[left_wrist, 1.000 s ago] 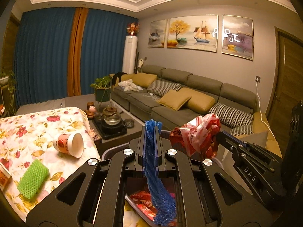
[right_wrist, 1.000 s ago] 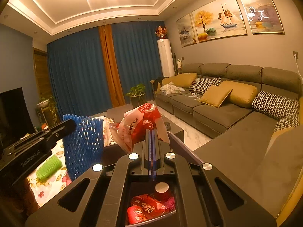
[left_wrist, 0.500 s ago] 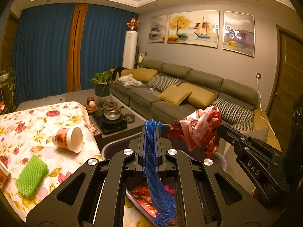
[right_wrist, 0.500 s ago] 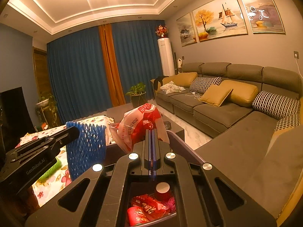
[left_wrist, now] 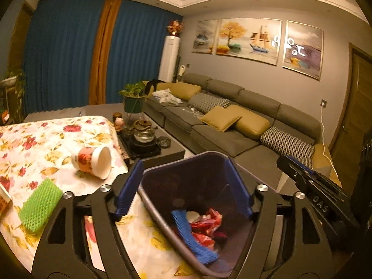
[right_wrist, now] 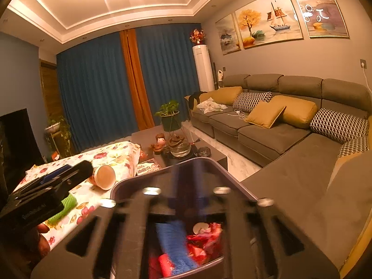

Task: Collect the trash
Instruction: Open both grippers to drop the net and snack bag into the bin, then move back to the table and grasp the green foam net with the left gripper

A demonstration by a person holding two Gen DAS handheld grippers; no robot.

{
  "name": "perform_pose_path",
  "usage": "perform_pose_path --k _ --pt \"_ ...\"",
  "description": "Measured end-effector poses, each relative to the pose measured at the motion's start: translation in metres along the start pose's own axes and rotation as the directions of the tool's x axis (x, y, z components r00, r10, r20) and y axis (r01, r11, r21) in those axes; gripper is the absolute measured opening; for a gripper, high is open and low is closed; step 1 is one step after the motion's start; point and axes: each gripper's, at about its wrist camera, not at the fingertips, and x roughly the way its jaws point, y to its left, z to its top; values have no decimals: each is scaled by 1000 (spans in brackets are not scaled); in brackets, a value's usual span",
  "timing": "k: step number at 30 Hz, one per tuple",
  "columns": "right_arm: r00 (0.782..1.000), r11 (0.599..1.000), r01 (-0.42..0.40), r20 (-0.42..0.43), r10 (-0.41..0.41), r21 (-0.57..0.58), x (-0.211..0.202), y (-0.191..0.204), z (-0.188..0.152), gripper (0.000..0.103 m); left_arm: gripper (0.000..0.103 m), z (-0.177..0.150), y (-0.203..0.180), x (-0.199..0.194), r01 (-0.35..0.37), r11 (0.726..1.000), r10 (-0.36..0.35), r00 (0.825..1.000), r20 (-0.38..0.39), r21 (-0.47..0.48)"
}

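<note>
Your sofa [left_wrist: 244, 125] runs along the far wall, and the table with the flowered cloth [left_wrist: 46, 139] fills the left of your left camera's view. The bin [left_wrist: 209, 160] stands at the table's near right corner, its rim just past the cloth's edge, directly under both of your grippers.

Your left gripper [left_wrist: 186, 186] has just been opening: its blue-padded fingers [left_wrist: 130, 186] stand wide apart above the bin's mouth, with nothing between them. Your right gripper [right_wrist: 186, 186] has also just been opening; it is blurred in its own camera, but its jaws show a gap and hold nothing.

Inside the bin, the blue foam net [left_wrist: 193, 237] lies slanted on the bottom. The red and white plastic bag [left_wrist: 207, 220] lies crumpled just beside it, touching it, among other red wrappers.

On the cloth, a green foam net [left_wrist: 39, 207] lies near the near left edge. A paper cup [left_wrist: 93, 161] lies on its side near the table's right edge, its open mouth towards the bin.
</note>
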Motion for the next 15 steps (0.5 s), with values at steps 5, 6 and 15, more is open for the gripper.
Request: perform_pose_path --k 5,6,15 --pt "1000 1000 -8 21 8 -1 -5 3 -2 69 79 -9 18 -12 -57 998 57 998 1 0" --pt "999 1000 -12 30 12 -1 -7 5 -3 74 79 -10 23 -15 -77 997 77 997 1 -3" --pt "997 998 -56 50 56 -4 -11 23 -7 88 81 -25 87 -50 -217 975 217 976 -4 -55"
